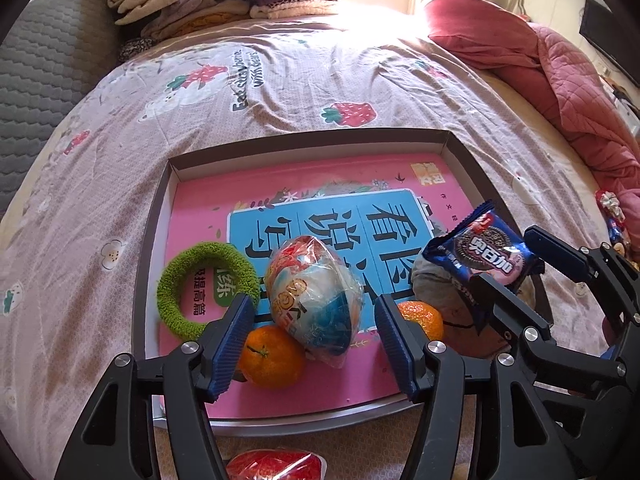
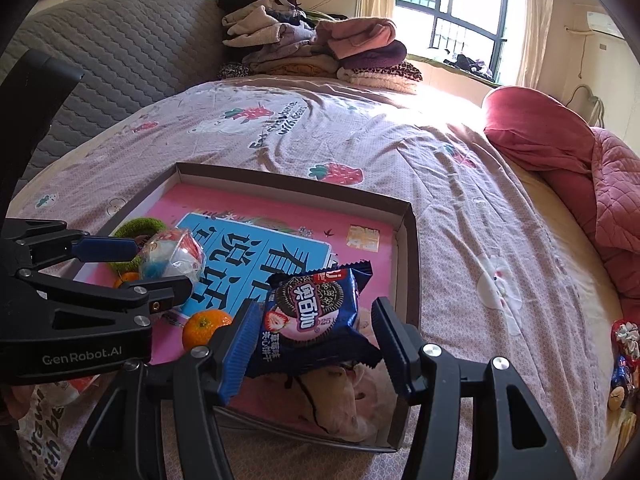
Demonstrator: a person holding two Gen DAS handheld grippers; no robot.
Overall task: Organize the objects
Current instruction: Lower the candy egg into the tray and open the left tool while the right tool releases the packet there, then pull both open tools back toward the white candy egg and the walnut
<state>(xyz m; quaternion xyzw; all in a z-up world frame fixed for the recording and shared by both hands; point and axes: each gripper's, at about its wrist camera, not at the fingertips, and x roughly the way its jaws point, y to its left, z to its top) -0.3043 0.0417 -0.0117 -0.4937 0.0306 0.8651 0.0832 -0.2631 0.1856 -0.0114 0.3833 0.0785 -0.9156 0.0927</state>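
Note:
A shallow cardboard box (image 1: 152,248) (image 2: 408,240) lies on the bed with a pink and blue book (image 1: 320,208) (image 2: 256,248) on its floor. In it are a green ring (image 1: 176,276), two oranges (image 1: 272,356) (image 1: 424,316), a wrapped egg-shaped toy (image 1: 312,296) (image 2: 176,258) and a beige plush (image 2: 344,404). My left gripper (image 1: 316,340) is open, its jaws either side of the toy. My right gripper (image 2: 316,344) is open around a blue cookie packet (image 2: 316,320) (image 1: 484,252) that rests on the plush.
A red wrapped item (image 1: 276,466) lies on the bedsheet just in front of the box. Folded clothes (image 2: 312,48) are stacked at the head of the bed. A red quilt (image 2: 580,168) lies at the right, with small snack items (image 2: 624,360) near the bed's right edge.

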